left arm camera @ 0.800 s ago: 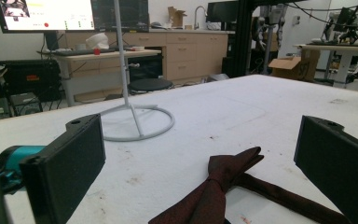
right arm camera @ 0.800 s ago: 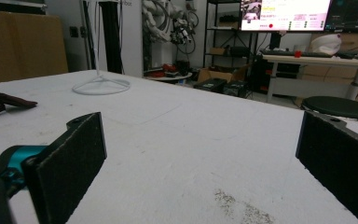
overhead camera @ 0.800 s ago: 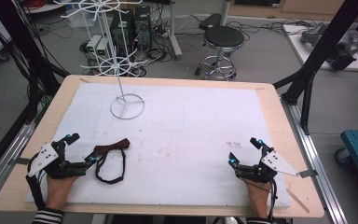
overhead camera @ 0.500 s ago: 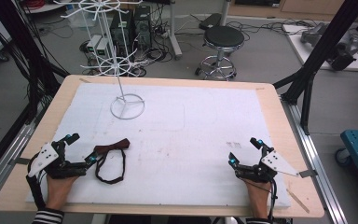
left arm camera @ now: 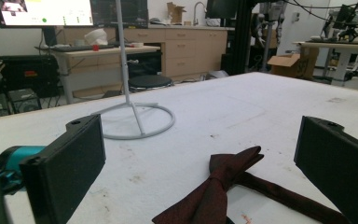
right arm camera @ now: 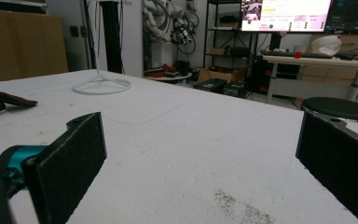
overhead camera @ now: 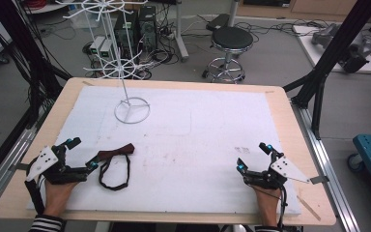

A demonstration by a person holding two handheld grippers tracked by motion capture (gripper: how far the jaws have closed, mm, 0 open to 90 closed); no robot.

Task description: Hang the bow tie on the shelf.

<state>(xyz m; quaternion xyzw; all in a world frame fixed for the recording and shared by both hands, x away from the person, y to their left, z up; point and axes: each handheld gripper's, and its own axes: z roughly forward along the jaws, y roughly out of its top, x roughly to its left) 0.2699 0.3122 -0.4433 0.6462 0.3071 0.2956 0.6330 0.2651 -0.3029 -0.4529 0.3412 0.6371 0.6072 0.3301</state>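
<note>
Maroon bow tie (left arm camera: 223,184) flat on worktop (overhead camera: 212,145) between wide left tongs (overhead camera: 82,153), right tongs (overhead camera: 255,155) wide and idle; thin fabric may slip the pinch.

Left tongs (overhead camera: 80,153) open beside bow tie (overhead camera: 116,152); right tongs (overhead camera: 254,155) open

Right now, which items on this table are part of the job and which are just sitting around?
In play:
- dark red bow tie with its strap loop
- left claw, open, next to it

Idle:
- white wire rack stand
- right claw, open, over bare table
</note>
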